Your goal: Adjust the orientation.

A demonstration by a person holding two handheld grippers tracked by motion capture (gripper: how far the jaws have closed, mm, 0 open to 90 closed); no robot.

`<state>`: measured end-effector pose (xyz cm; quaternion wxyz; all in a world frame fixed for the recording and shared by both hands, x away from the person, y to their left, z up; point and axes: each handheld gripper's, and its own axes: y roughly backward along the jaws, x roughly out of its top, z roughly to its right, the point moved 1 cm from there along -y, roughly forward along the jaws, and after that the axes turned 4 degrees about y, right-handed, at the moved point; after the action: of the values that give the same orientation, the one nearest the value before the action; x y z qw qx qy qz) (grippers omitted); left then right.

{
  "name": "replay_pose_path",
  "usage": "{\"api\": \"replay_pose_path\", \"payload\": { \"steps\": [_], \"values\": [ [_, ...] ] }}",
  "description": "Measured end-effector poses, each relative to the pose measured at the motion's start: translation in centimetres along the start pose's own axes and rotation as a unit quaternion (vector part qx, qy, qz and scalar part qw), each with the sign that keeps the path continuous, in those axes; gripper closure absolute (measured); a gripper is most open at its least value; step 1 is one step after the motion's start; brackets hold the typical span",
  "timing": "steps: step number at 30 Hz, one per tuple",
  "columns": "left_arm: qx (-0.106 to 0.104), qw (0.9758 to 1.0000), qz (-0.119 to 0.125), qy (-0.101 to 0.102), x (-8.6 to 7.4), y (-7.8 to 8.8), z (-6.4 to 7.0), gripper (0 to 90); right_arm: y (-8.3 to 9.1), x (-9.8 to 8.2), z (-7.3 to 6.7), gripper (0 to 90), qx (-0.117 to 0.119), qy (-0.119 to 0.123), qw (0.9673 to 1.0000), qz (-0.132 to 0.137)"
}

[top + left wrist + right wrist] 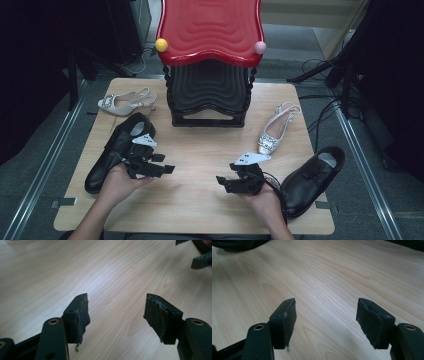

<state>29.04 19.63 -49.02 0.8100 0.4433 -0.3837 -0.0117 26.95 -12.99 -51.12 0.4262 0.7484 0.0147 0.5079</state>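
Note:
My left gripper (pixel 165 164) hovers over the wooden table (pixel 200 205) beside a black leather shoe (pixel 112 150) and points right. In the left gripper view its jaws (pixel 116 307) stand wide apart over bare wood, with nothing between them. My right gripper (pixel 222 183) faces it from the right, just left of a second black shoe (pixel 312 177). The right gripper view shows that gripper (pixel 325 311) open and empty too. Part of the right gripper (pixel 201 261) sits at the top right corner of the left gripper view.
A two-tier rack with a red wavy top (pixel 210 27) and a black lower shelf (pixel 210 92) stands at the table's far middle. One silver heeled sandal (pixel 125 102) lies at the far left and another (pixel 275 130) right of the rack. Cables run over the floor at the right.

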Motion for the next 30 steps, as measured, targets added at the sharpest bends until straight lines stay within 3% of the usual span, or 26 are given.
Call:
{"api": "replay_pose_path", "payload": {
  "steps": [3,11,18,25,30],
  "values": [
    [0.005,1.0000,0.001,-0.007,0.3,0.4,0.0,37.0,-0.1,-0.1,-0.1,33.5,0.001,0.004,1.0000,-0.003],
    [0.024,0.9996,0.013,0.009,1.4,1.6,-0.6,38.2,-0.2,0.1,0.0,33.3,0.011,-0.003,0.9999,0.001],
    [0.046,0.9988,0.012,0.007,2.2,3.5,-0.7,40.1,-0.9,0.3,0.0,34.0,0.017,0.000,0.9998,-0.012],
    [0.083,0.9962,0.013,0.022,3.5,5.5,-2.4,40.7,-1.7,0.7,-0.3,34.5,0.022,0.014,0.9995,-0.019],
    [0.109,0.9934,-0.001,0.036,4.4,5.4,-4.4,41.0,-2.3,0.8,-0.4,34.9,0.022,0.020,0.9992,-0.028]
  ]
}}
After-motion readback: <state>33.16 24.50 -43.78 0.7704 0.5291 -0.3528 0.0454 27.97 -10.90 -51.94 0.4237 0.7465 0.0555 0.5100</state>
